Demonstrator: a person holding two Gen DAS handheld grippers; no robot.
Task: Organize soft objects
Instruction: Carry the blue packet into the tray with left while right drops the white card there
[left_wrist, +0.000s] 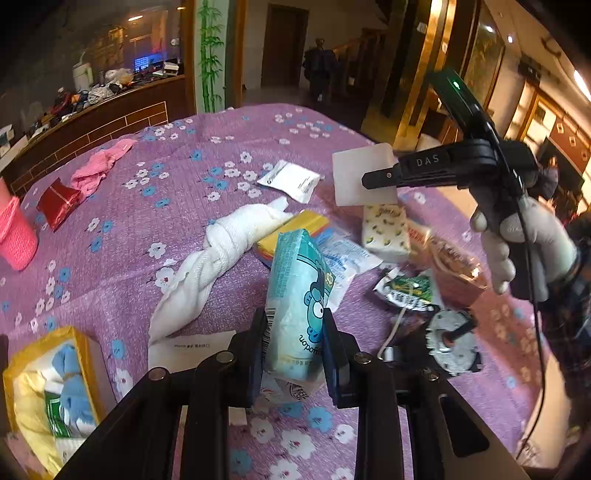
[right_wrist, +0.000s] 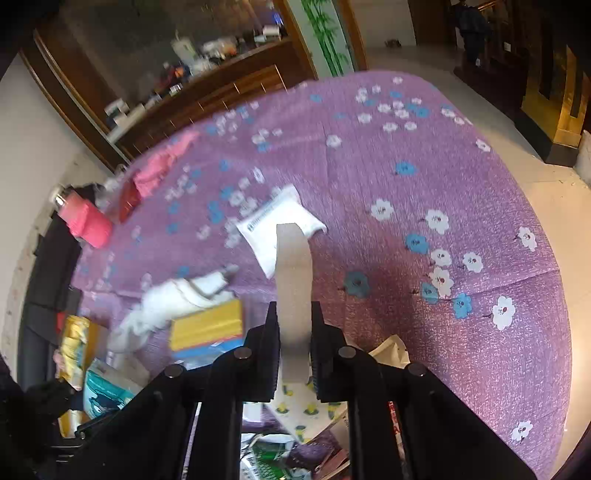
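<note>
2 grippers over a purple flowered cloth, each pinching 1 soft item.

The left gripper (left_wrist: 294, 345) clamps a pale blue tissue pack (left_wrist: 296, 295) printed with a cartoon face; the pack stands up between the pads (left_wrist: 258, 354), its plastic wrap creased and squeezed where they press. Ahead and to the left of it lies a twisted white towel (left_wrist: 218, 258), and at its lower left sits a yellow-rimmed box (left_wrist: 48, 391) holding folded cloths. The right gripper (right_wrist: 294, 350), angled down toward the cloth (right_wrist: 424, 177), has its jaws pressed together on a thin pale square sheet (right_wrist: 293, 280) that sticks out edge-on past the fingertips. A gloved hand (left_wrist: 524, 247) grips its handle, seen from the left wrist view, to the right of the left gripper.
</note>
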